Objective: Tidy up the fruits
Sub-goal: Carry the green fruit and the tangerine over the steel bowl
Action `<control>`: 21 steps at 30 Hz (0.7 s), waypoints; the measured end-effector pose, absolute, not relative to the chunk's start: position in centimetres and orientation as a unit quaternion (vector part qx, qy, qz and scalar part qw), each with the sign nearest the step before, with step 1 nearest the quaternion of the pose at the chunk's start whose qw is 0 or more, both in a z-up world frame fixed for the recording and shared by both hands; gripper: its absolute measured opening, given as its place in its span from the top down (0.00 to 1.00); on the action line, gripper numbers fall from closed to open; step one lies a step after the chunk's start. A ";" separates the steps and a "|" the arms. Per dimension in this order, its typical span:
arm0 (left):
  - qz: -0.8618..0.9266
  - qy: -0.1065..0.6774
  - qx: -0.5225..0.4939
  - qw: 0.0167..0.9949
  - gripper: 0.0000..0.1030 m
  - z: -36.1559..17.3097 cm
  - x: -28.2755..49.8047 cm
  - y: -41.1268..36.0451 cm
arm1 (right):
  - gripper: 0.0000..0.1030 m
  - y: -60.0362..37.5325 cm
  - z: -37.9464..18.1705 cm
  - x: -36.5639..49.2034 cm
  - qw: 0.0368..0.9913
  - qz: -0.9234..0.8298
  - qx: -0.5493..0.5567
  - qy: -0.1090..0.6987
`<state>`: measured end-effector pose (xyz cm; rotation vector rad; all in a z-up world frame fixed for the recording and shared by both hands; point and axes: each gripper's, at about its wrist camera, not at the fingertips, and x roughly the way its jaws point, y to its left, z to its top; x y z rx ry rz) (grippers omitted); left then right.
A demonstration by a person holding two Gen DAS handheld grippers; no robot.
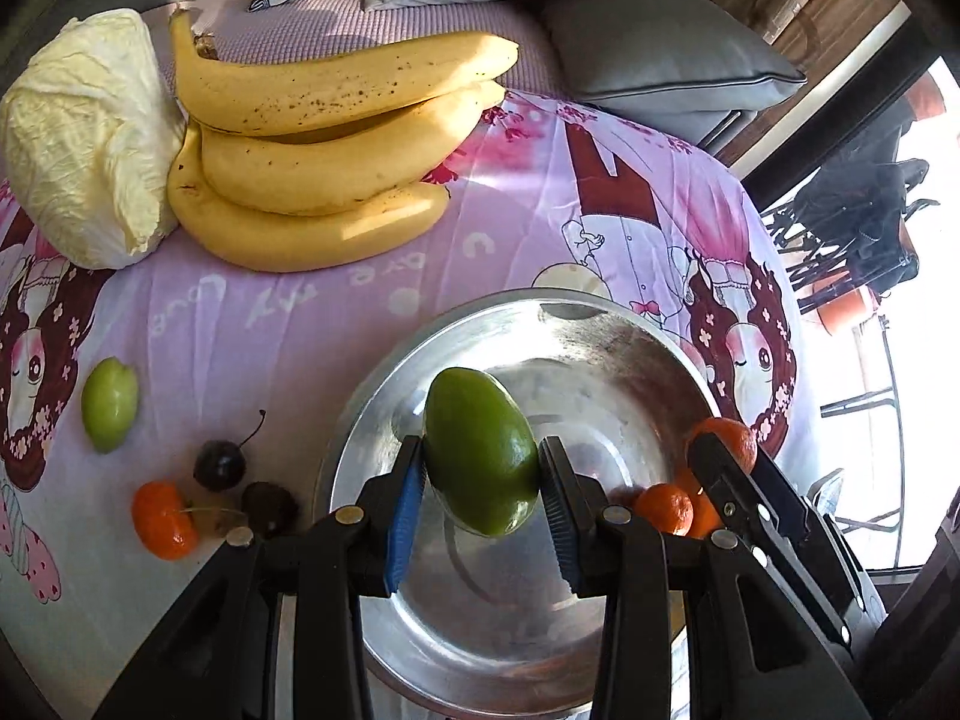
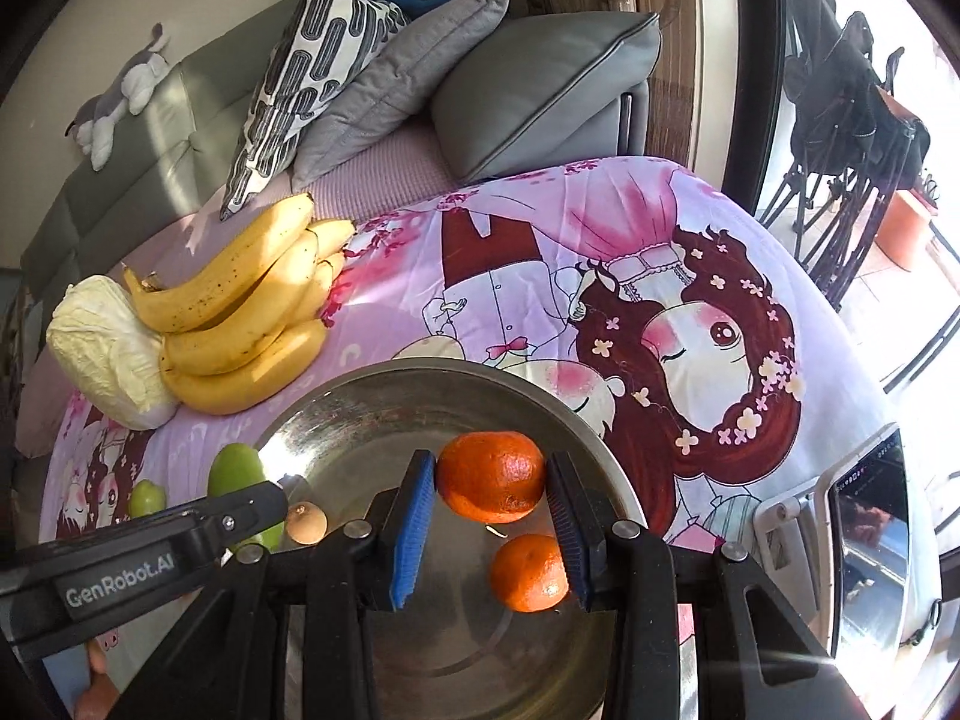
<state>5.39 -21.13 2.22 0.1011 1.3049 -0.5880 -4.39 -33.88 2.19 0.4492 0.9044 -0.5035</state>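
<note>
My left gripper (image 1: pixel 483 480) is shut on a green mango (image 1: pixel 480 456) and holds it over the steel bowl (image 1: pixel 636 348). My right gripper (image 2: pixel 489 495) is shut on a mandarin (image 2: pixel 491 476) above the same bowl (image 2: pixel 372 414); it shows in the left wrist view (image 1: pixel 723 447) too. Another mandarin (image 2: pixel 530 573) lies in the bowl beneath it. A small brown fruit (image 2: pixel 306 523) sits in the bowl near its left side. On the cloth to the left lie a small green fruit (image 1: pixel 110 404), two dark cherries (image 1: pixel 220 465) and a mandarin (image 1: pixel 163 519).
A banana bunch (image 1: pixel 312 162) and a pale cabbage (image 1: pixel 84 138) lie at the back left of the pink printed cloth (image 2: pixel 690 276). Grey cushions (image 2: pixel 540 84) stand behind. A phone on a stand (image 2: pixel 864 534) is at the right edge.
</note>
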 end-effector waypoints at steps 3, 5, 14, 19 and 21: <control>-0.270 0.597 0.052 0.753 0.61 2.0 6.0 -22.0 | 0.61 -33.9 1.8 -4.1 0.843 -0.237 0.211 0.435; -0.270 0.600 0.055 0.751 0.61 1.7 6.2 -22.5 | 0.61 -33.9 1.5 -3.8 0.840 -0.236 0.210 0.441; -0.265 0.618 0.070 0.737 0.61 -0.3 6.9 -23.9 | 0.61 -34.0 0.7 -2.9 0.837 -0.230 0.202 0.454; -0.260 0.625 0.072 0.732 0.61 -1.1 7.2 -24.2 | 0.61 -33.9 0.3 -2.5 0.834 -0.228 0.198 0.462; -0.257 0.627 0.073 0.731 0.61 -1.4 7.3 -24.4 | 0.61 -34.0 0.0 -2.3 0.832 -0.228 0.198 0.466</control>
